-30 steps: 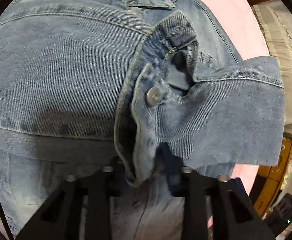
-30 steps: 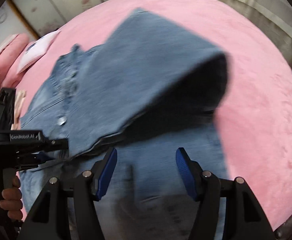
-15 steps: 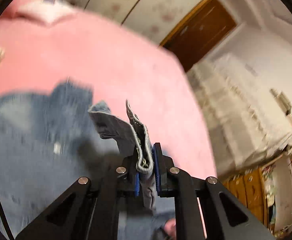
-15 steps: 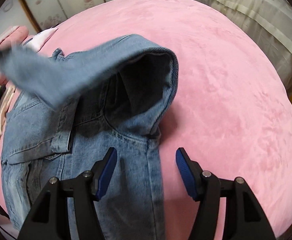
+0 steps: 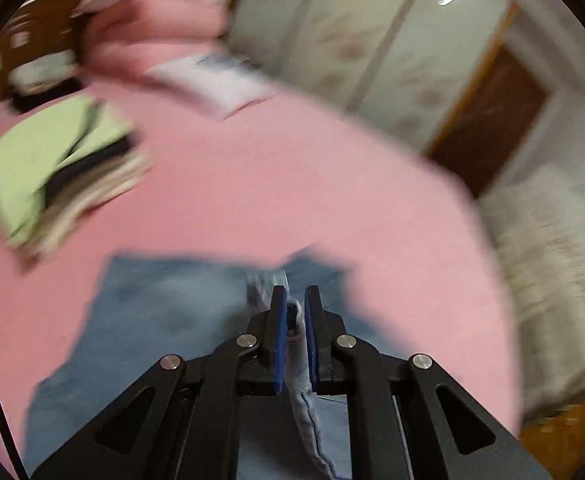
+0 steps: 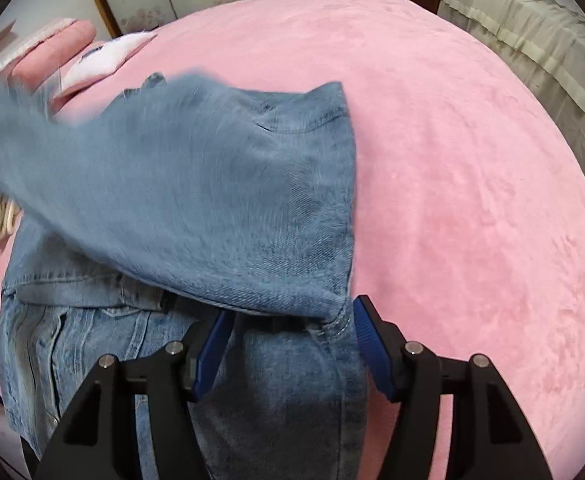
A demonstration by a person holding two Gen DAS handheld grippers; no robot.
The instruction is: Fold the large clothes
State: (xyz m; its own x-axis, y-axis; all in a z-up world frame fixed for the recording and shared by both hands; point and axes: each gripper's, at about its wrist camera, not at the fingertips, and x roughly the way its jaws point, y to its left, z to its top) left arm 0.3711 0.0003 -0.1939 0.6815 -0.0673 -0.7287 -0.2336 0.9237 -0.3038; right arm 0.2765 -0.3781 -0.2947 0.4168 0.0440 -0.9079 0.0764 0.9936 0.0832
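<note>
Sleeve cuff (image 5: pixel 292 312) clenched in left gripper (image 5: pixel 292 320), now swung up and across denim jacket (image 6: pixel 92 340) on pink bed (image 6: pixel 452 160) instead of lying flat a second ago, right gripper (image 6: pixel 288 336) spread wide over folded sleeve, fold apparently underway.

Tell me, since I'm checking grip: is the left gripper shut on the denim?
Shut: the left gripper pinches a seam of the denim jacket.
</note>
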